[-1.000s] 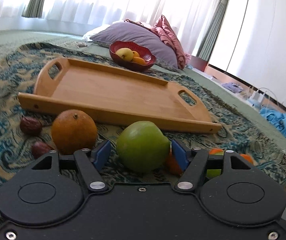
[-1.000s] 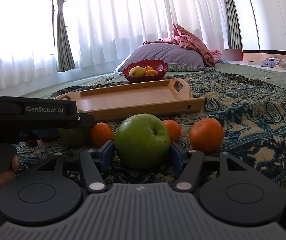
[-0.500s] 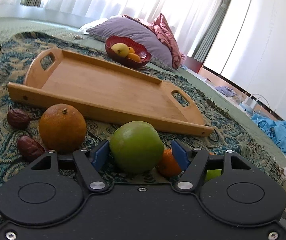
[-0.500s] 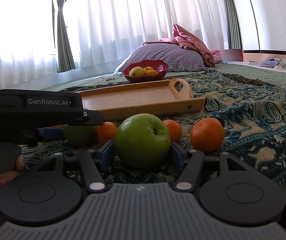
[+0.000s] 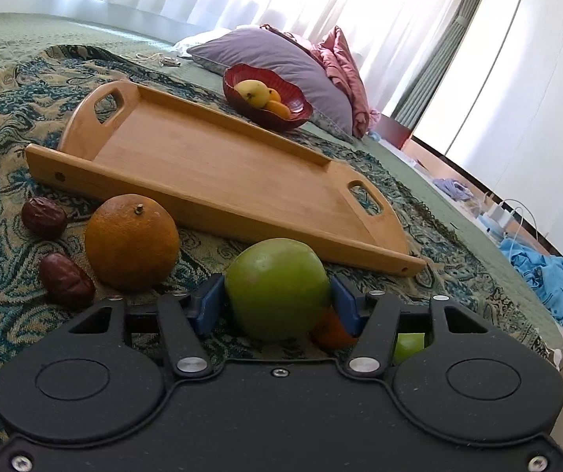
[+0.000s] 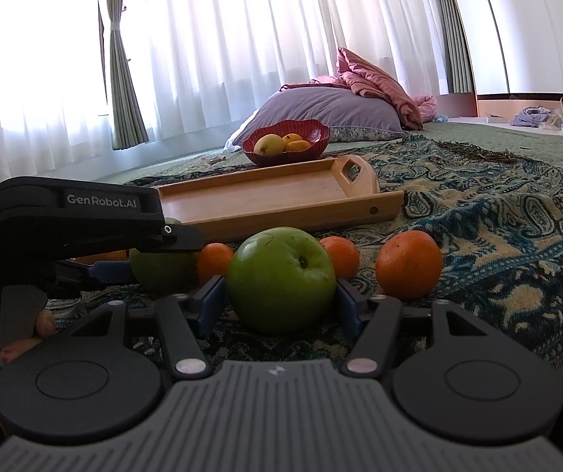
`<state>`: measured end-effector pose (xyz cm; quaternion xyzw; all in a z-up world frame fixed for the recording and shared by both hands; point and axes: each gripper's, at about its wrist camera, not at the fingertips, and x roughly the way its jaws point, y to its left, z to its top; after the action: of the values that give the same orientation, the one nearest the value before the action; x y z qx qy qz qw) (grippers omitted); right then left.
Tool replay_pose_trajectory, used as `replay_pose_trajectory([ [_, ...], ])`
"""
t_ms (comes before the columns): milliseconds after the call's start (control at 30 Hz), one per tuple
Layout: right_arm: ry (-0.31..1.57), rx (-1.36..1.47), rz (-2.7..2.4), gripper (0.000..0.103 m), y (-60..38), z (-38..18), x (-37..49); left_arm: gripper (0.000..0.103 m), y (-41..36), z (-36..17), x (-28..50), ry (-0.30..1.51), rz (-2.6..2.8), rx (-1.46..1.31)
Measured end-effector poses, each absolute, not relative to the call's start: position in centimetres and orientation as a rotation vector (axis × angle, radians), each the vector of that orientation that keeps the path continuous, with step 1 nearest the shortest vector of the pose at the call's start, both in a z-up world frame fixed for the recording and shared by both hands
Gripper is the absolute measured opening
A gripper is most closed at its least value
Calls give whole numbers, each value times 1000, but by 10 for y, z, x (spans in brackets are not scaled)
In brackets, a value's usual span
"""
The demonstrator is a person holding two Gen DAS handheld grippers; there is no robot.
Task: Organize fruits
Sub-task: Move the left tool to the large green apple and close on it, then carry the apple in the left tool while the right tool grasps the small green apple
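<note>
My left gripper [image 5: 277, 305] is shut on a green apple [image 5: 277, 287], lifted a little above the patterned blanket. A large orange [image 5: 131, 242] and two dates [image 5: 65, 277] lie to its left, a small orange [image 5: 330, 332] just behind it. My right gripper [image 6: 281, 301] is shut on another green apple [image 6: 281, 279] resting on the blanket. Three oranges [image 6: 409, 263] lie behind it. The left gripper [image 6: 76, 220] with its apple [image 6: 155, 271] shows at the left of the right wrist view. The empty wooden tray [image 5: 218, 165] lies ahead.
A red bowl [image 5: 267, 102] with yellow and orange fruit stands beyond the tray, before a purple pillow [image 5: 281, 59]. The blanket's edge [image 5: 525, 330] drops off at the right, with blue cloth [image 5: 549, 275] beyond.
My left gripper has closed on its green apple and risen, tilting the view. My right gripper has stayed shut on its apple without moving.
</note>
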<state>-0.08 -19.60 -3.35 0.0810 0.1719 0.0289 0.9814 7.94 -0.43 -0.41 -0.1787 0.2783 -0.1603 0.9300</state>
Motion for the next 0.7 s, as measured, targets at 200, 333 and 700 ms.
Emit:
replay_pose_trajectory([
  [200,338,163,57,60,-197,-33,-3,56,-19,8,69,521,-288,-214],
  [333,329,157,58,60,-197,-31,-6,56,-20,18,64,490,-281,-187],
  [700,267,128,64,60,-201,-2,-2,56,-13,46,80,465,-220,-121],
])
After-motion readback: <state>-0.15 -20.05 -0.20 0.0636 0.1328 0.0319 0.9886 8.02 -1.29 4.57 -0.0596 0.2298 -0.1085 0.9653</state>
